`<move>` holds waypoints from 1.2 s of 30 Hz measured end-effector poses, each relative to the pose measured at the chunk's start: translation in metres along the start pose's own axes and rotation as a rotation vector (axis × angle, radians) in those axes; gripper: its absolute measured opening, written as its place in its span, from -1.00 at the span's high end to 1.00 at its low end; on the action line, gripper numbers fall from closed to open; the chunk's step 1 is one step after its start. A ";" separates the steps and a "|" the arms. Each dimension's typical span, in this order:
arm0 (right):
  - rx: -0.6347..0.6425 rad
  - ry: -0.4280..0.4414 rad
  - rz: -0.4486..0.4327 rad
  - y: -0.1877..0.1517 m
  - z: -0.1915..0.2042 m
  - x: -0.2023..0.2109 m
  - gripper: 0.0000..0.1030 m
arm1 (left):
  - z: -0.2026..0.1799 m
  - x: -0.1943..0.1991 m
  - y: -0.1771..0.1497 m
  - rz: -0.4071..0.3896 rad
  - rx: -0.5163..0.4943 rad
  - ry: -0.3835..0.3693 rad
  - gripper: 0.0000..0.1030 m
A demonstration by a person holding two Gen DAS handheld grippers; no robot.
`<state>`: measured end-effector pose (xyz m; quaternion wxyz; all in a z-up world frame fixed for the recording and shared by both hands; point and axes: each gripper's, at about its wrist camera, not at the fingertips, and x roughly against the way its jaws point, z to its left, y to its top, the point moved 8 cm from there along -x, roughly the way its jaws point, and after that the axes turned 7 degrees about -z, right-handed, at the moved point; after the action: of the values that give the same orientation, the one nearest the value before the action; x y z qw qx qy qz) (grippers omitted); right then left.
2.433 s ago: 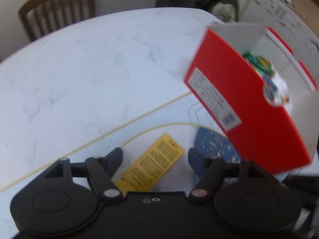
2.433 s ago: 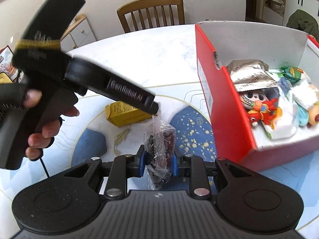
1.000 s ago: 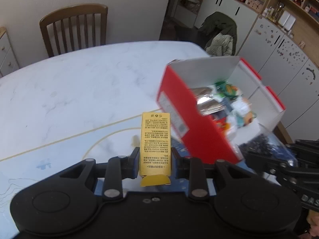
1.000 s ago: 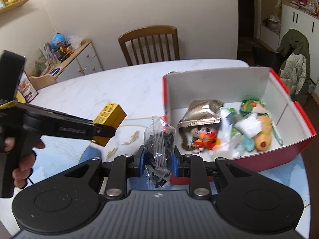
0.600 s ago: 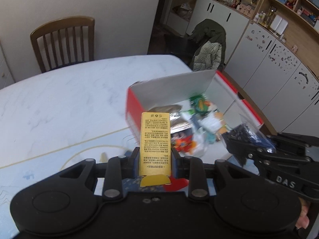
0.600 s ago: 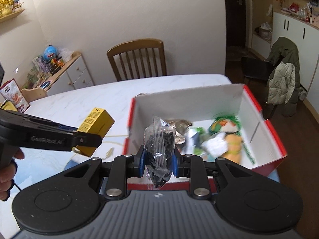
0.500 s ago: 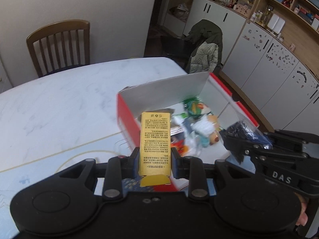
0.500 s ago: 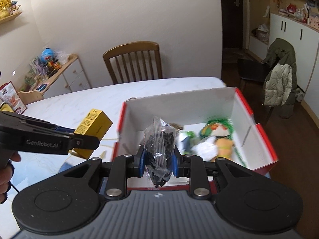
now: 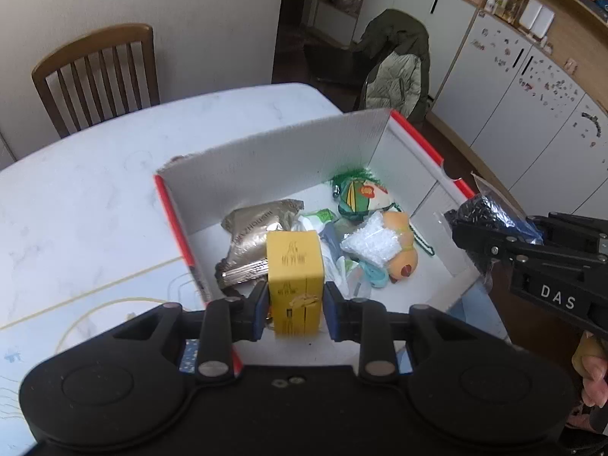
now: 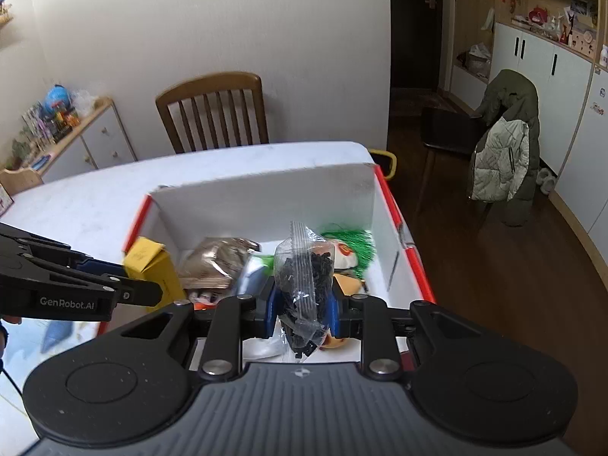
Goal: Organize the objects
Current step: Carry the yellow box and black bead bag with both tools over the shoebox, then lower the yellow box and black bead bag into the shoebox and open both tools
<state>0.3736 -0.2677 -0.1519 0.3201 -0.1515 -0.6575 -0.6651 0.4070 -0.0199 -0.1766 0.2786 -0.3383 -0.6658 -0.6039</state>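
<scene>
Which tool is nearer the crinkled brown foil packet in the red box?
Left. The left tool, shut on the yellow box, hangs right beside the foil packet. The right tool, gripping the clear bag of black bits, is over the box's other side.

Yellow carton (image 9: 295, 280), bead bag (image 10: 305, 288) above box (image 9: 273, 155)

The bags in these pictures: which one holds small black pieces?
The clear zip bag in the right gripper; the bag in the box holds white pieces.
</scene>
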 end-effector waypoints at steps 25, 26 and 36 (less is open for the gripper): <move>0.086 0.110 0.179 -0.036 -0.009 -0.058 0.51 | -0.023 -0.067 0.024 0.050 -0.001 0.042 0.46; 0.082 0.113 0.183 -0.037 -0.011 -0.058 0.51 | -0.022 -0.070 0.023 0.057 -0.001 0.047 0.46; 0.101 0.110 0.169 -0.036 -0.018 -0.054 0.34 | -0.014 -0.078 0.011 0.081 0.015 0.057 0.39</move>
<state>0.3950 -0.2758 -0.2150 0.4177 -0.1532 -0.6567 -0.6089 0.4638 -0.0424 -0.2290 0.3243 -0.3454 -0.6477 -0.5966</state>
